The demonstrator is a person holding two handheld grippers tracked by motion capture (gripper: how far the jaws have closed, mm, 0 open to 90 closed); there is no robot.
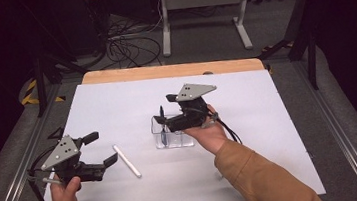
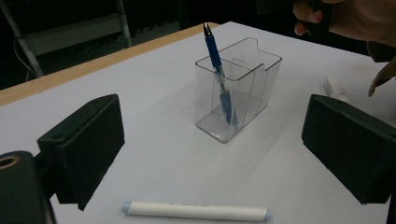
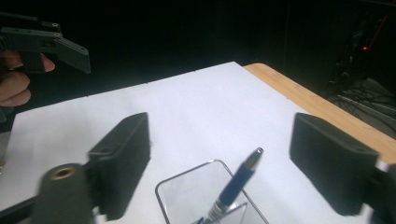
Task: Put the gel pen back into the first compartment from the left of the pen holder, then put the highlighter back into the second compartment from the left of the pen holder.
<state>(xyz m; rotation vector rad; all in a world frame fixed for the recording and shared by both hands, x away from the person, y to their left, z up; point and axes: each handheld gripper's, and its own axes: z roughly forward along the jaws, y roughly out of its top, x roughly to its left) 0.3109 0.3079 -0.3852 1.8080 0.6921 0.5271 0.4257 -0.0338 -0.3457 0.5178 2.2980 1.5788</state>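
Probably the white plastic marker pen [image 2: 196, 211] handles light, stiff & slick (rolls easily), so grab mid-barrel w/ left gripper [image 1: 100, 149], jaws apart; right gripper [image 3: 219, 163] also gapes, holding nothing

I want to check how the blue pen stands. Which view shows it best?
The left gripper view: the blue pen shows nearly whole, leaning in the clear holder. The right gripper view catches its upper part; in the high view it is small.

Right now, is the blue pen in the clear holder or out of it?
In. The blue pen stands tilted inside the clear holder, tip end poking above the rim; the right claw is open around it, not touching.
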